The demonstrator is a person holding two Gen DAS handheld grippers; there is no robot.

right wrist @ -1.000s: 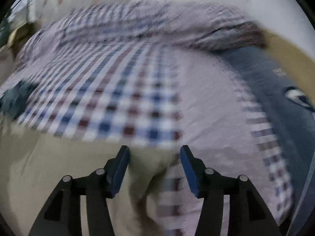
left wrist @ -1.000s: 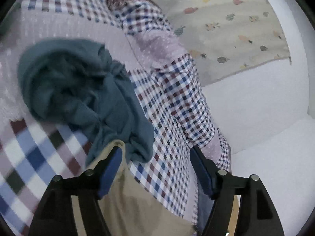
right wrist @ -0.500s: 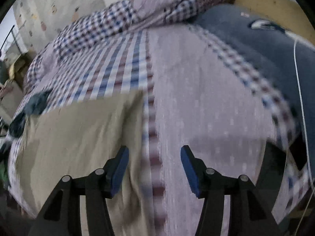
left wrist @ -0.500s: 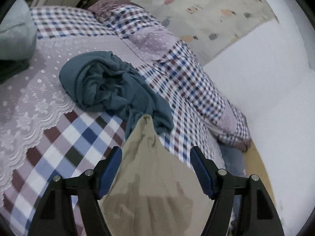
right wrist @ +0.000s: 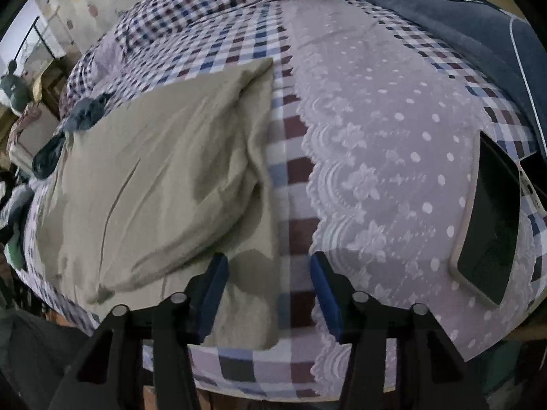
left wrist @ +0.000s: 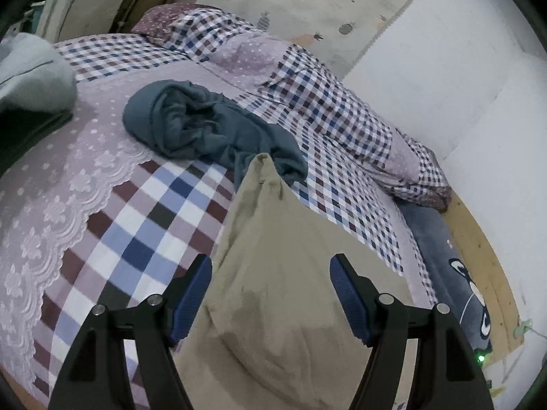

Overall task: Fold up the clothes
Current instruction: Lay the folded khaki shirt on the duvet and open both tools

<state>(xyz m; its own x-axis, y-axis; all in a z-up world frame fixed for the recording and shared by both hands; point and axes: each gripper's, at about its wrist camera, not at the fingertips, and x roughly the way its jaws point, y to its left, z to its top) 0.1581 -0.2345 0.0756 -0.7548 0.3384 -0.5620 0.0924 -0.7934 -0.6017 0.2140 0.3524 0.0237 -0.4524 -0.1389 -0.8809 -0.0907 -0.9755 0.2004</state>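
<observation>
Left wrist view: bed with a checked bedspread (left wrist: 143, 218), lace-edged lilac panel on its left part. A crumpled teal garment (left wrist: 205, 130) lies mid-bed; a bunched checked quilt (left wrist: 328, 109) runs along the far side by the white wall (left wrist: 444, 78). Open spread lies to the left of the khaki garment (left wrist: 283, 273), which is spread flat, its far corner touching the teal garment. The left gripper (left wrist: 270, 294) hangs over the khaki cloth with its blue-padded fingers apart — nothing between them is pinched. A dark blue pillow (left wrist: 441, 249) sits at the right bed edge, wooden floor beyond.

Right wrist view: the khaki garment (right wrist: 164, 184) lies on the left half of the bed, its right edge straight and running down between the fingers to the near bed edge; a soft fold rumples its middle. The right gripper (right wrist: 268, 287) is spread wide over that lower right corner — the left finger above the cloth, the right one above bare spread. Whether either touches the fabric cannot be told. A phone (right wrist: 489, 225) lies face-up on the lace panel, well to the right. The near bed edge sits just below the fingers.
</observation>
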